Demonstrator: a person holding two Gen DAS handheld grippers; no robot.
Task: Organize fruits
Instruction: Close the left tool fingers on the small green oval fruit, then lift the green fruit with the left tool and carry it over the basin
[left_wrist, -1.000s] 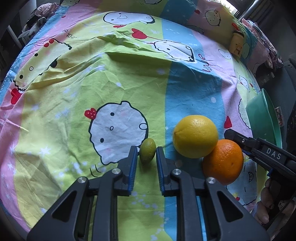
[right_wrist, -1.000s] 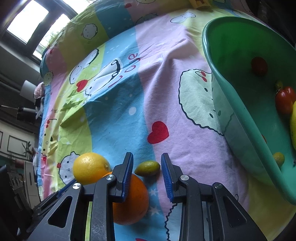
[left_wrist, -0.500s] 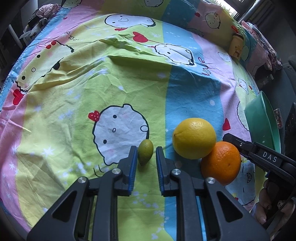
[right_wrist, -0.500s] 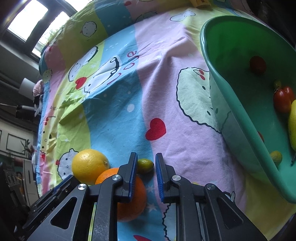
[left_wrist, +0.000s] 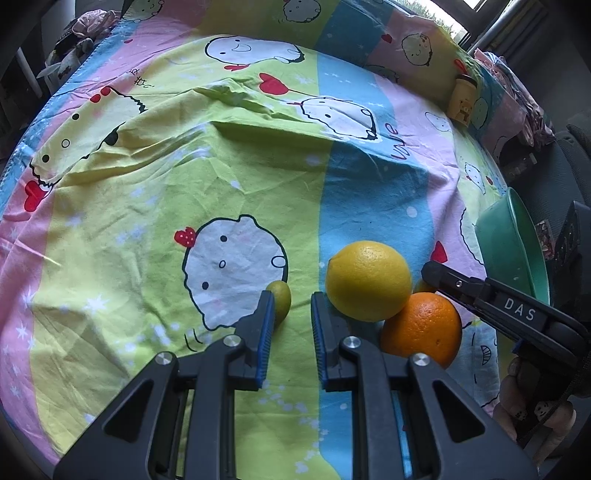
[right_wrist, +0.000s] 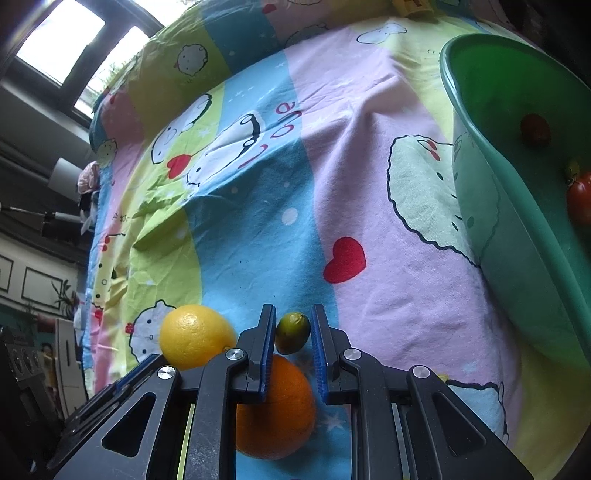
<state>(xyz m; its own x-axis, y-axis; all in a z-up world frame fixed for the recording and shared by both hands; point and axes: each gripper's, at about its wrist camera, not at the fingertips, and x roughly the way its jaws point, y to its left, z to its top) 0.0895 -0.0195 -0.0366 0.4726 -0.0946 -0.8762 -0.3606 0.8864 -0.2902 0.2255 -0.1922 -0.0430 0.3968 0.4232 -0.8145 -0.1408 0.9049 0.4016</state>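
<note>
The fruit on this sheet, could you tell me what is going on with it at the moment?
A person with a gripper in each hand is sorting fruit on a cartoon-print sheet. The right gripper appears closed on a small green citrus, just beyond the orange and near the lemon. The left gripper is shut and empty, with a second small green fruit beside its left finger. The green basin already holds red tomatoes.

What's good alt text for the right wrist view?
The right gripper is shut on a small green lime on a cartoon-print bedsheet. An orange and a lemon lie at lower left; a green basin holding red tomatoes sits at right.
</note>
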